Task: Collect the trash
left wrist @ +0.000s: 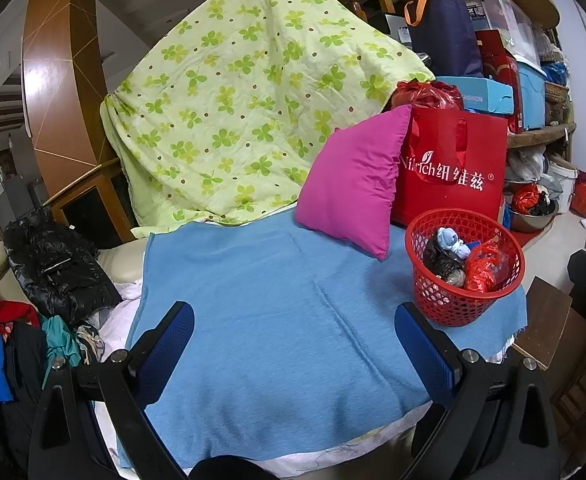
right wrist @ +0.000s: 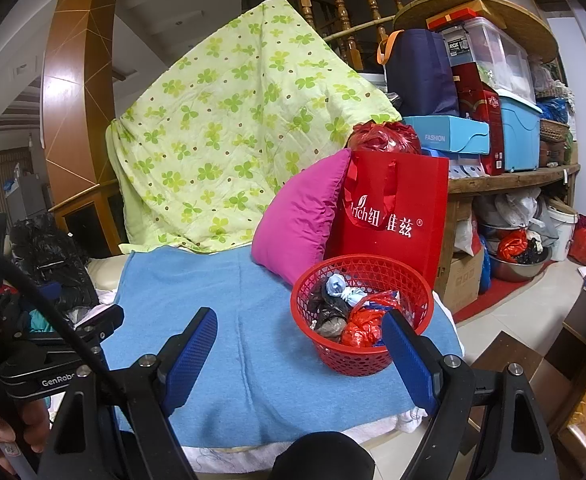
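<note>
A red mesh basket (left wrist: 449, 306) stands at the right end of a blue blanket (left wrist: 269, 332). It holds crumpled trash: a black bag (left wrist: 439, 258), a red bag (left wrist: 483, 268) and a light blue wad (left wrist: 453, 242). My left gripper (left wrist: 293, 334) is open and empty, low over the blanket, left of the basket. In the right wrist view the basket (right wrist: 357, 360) sits just ahead, with the red bag (right wrist: 361, 326) inside. My right gripper (right wrist: 299, 340) is open and empty, its right finger in front of the basket's near rim. The left gripper's body (right wrist: 53, 344) shows at the left.
A pink cushion (left wrist: 353, 184) and a red gift bag (left wrist: 453, 172) stand behind the basket. A green clover quilt (left wrist: 233, 100) drapes the back. Black jacket and clothes (left wrist: 53, 268) lie left. Shelves with boxes (right wrist: 493, 100) and floor clutter are right.
</note>
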`<state>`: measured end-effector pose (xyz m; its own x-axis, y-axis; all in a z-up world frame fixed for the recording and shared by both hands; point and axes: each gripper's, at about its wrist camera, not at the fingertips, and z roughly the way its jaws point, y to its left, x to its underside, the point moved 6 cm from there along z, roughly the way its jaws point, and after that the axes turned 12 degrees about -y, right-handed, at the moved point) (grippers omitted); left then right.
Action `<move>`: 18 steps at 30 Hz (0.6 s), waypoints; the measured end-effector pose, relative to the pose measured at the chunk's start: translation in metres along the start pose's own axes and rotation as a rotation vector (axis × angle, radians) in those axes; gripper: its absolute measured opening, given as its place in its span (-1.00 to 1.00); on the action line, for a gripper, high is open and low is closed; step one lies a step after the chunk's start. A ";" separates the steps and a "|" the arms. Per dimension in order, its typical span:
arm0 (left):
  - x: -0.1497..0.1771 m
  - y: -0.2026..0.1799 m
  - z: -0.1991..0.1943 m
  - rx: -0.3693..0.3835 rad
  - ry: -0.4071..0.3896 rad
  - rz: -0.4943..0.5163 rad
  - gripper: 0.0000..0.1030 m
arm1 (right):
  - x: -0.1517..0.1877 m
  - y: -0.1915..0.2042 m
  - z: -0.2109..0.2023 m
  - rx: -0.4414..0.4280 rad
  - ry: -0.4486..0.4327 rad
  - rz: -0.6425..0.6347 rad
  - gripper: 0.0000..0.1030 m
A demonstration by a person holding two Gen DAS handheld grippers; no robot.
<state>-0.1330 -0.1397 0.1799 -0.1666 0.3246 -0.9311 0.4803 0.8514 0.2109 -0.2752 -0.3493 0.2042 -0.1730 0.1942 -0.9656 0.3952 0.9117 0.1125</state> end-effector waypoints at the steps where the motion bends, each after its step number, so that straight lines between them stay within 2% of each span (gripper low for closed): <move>1: 0.000 0.000 0.000 0.001 0.000 -0.001 0.94 | 0.000 0.000 0.000 0.000 0.000 0.000 0.68; 18: 0.007 0.004 0.002 0.000 0.012 -0.005 0.94 | 0.000 0.002 0.002 0.003 0.004 0.001 0.68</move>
<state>-0.1303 -0.1353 0.1736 -0.1791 0.3248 -0.9287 0.4797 0.8530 0.2058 -0.2728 -0.3486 0.2040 -0.1763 0.1962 -0.9646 0.3982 0.9104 0.1124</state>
